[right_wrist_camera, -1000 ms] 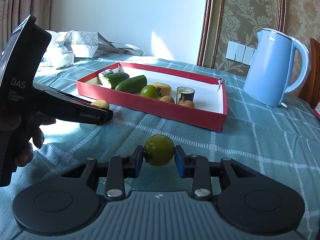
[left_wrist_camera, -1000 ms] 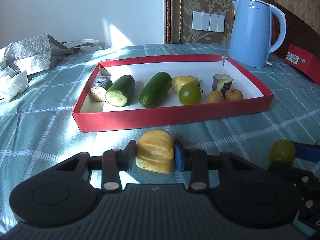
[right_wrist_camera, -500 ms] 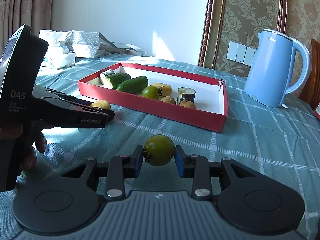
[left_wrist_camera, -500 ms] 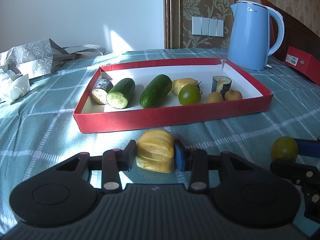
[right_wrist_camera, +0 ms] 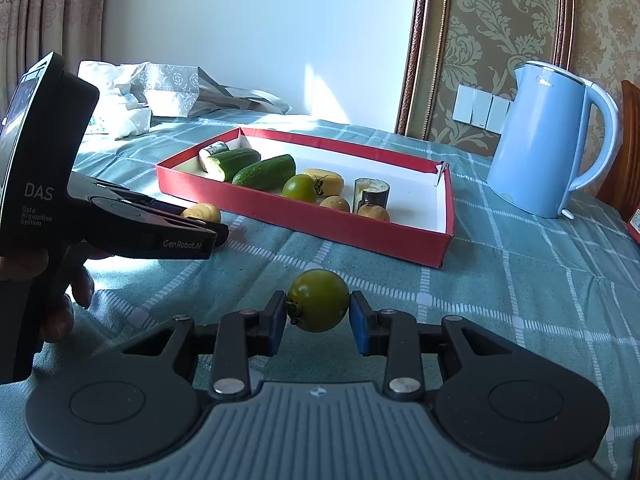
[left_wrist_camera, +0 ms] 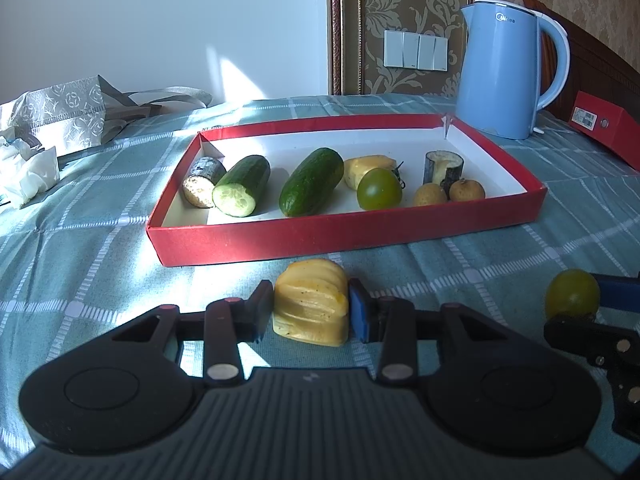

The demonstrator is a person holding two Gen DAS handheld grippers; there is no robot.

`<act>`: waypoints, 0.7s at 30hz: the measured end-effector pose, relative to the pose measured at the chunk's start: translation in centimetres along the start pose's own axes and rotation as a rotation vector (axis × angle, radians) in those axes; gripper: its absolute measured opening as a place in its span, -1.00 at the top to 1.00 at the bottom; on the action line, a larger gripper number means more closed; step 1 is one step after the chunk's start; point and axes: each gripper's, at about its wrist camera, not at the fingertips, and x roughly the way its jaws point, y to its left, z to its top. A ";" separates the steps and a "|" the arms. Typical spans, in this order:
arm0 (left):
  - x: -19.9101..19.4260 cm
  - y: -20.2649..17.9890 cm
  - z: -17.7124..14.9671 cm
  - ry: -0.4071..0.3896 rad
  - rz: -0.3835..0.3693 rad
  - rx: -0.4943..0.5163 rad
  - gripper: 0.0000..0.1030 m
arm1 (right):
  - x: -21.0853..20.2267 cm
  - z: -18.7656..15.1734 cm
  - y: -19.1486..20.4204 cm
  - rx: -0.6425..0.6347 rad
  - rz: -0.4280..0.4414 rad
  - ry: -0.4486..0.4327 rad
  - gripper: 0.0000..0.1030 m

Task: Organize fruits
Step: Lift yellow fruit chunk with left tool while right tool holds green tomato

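My left gripper (left_wrist_camera: 310, 312) is shut on a yellow ridged fruit piece (left_wrist_camera: 310, 302), held just in front of the red tray (left_wrist_camera: 344, 236). My right gripper (right_wrist_camera: 318, 314) is shut on a green tomato (right_wrist_camera: 318, 300), a little above the cloth and short of the tray's near right corner (right_wrist_camera: 436, 246). That tomato (left_wrist_camera: 572, 294) also shows at the right edge of the left wrist view. The tray holds two cucumber pieces (left_wrist_camera: 312, 182), another green tomato (left_wrist_camera: 379, 189), a yellow piece, two eggplant chunks and two small brown fruits (left_wrist_camera: 430, 195).
A blue kettle (left_wrist_camera: 506, 68) stands behind the tray's right end, and a red box (left_wrist_camera: 600, 122) lies further right. A patterned bag and crumpled tissues (left_wrist_camera: 60, 116) sit at far left. A person's hand (right_wrist_camera: 68, 300) holds the left gripper's handle. Teal checked cloth (right_wrist_camera: 520, 280) covers the table.
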 end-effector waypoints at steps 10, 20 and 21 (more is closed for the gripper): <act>0.1 0.0 0.1 0.005 0.000 0.002 0.28 | 0.0 0.0 -0.1 -0.002 0.001 0.003 0.36; 0.2 0.1 0.4 0.024 -0.003 -0.005 0.29 | -0.1 0.3 -0.2 -0.007 0.004 0.000 0.36; 0.2 0.1 0.4 0.025 -0.002 -0.006 0.29 | -0.1 0.3 -0.2 -0.007 0.005 -0.001 0.36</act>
